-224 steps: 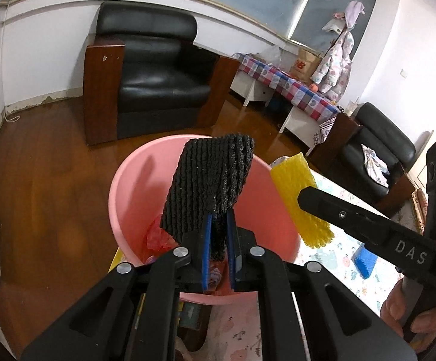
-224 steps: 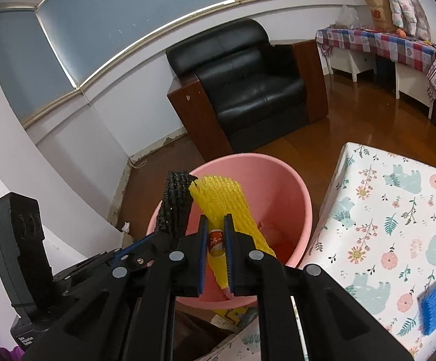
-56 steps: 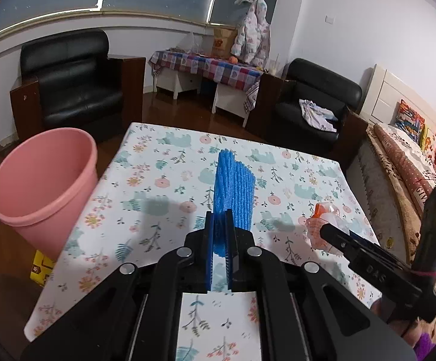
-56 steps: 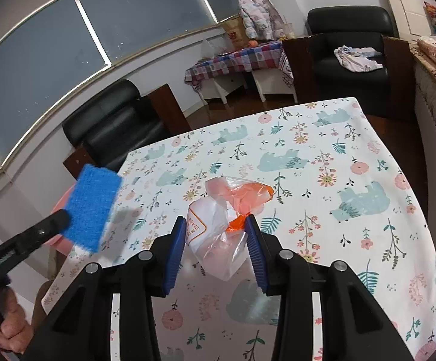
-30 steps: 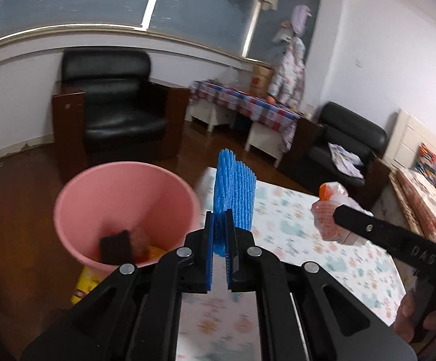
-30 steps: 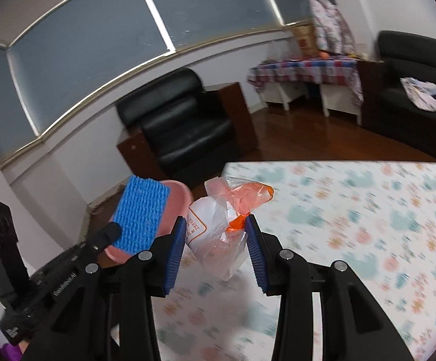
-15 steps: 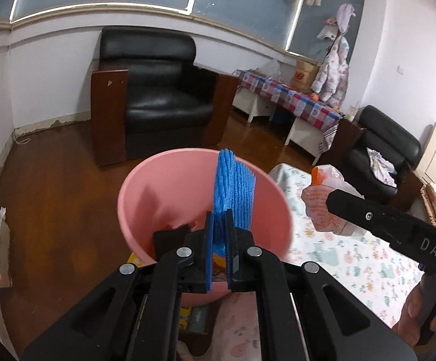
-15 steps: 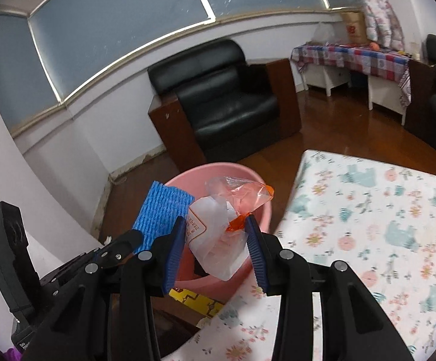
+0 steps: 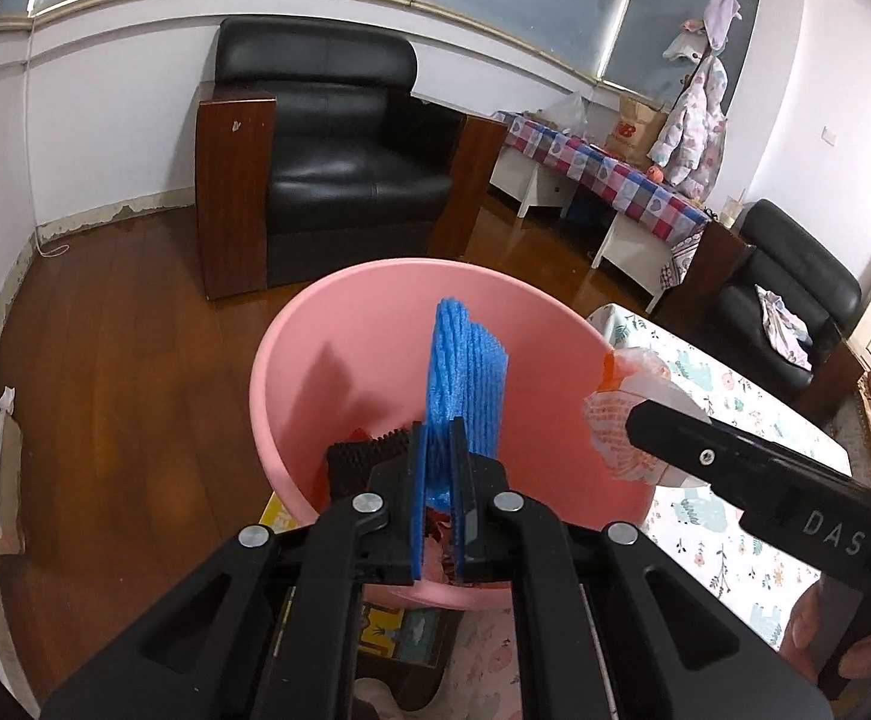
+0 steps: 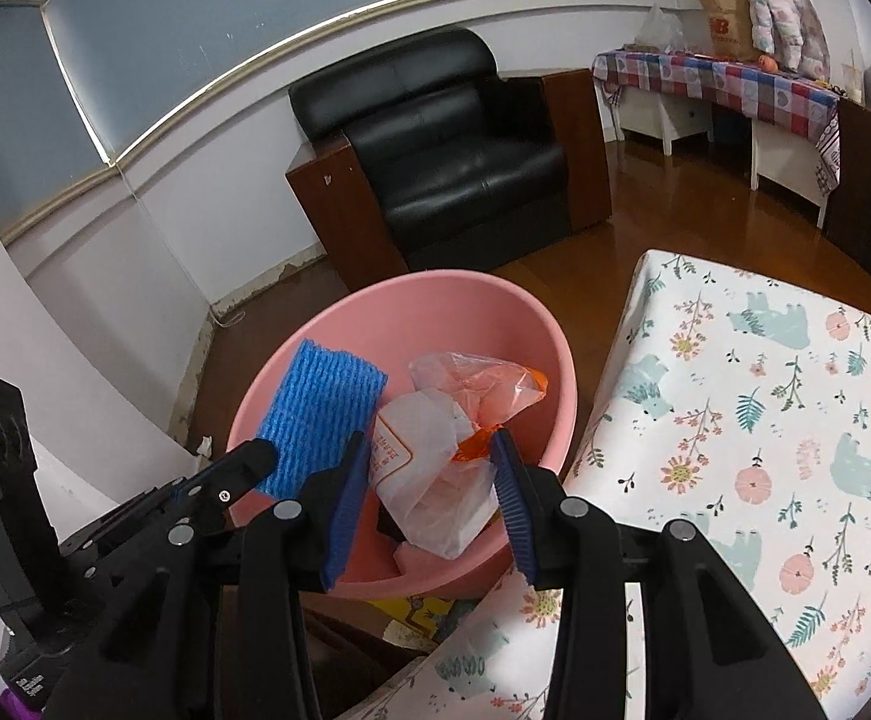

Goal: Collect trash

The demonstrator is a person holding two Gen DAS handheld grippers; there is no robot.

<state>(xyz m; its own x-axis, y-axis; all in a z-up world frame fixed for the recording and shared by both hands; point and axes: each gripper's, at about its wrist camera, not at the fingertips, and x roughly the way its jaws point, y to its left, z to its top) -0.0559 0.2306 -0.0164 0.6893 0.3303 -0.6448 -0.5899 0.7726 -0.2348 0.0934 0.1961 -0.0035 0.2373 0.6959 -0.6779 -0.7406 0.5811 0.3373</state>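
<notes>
My left gripper [image 9: 439, 441] is shut on a blue foam net [image 9: 465, 375], held upright over the mouth of the pink bin [image 9: 315, 324]. The same blue foam net [image 10: 318, 414] shows at the left of the right wrist view, over the pink bin [image 10: 435, 306]. My right gripper [image 10: 432, 456] is shut on a crumpled clear and orange plastic bag [image 10: 441, 450], which hangs above the bin's near right side. In the left wrist view that plastic bag [image 9: 621, 414] sits at the bin's right rim. A black foam net [image 9: 363, 459] lies inside the bin.
The floral-cloth table [image 10: 765, 420] lies to the right of the bin. A black armchair [image 9: 327, 150] stands on the wooden floor behind it. A checked side table [image 9: 603, 174] and another black chair [image 9: 789, 294] stand further back. A yellow box [image 9: 273, 510] lies under the bin.
Both grippers have swung left from over the table to above the pink bin and dropped lower. The blue net and the plastic bag stay gripped.
</notes>
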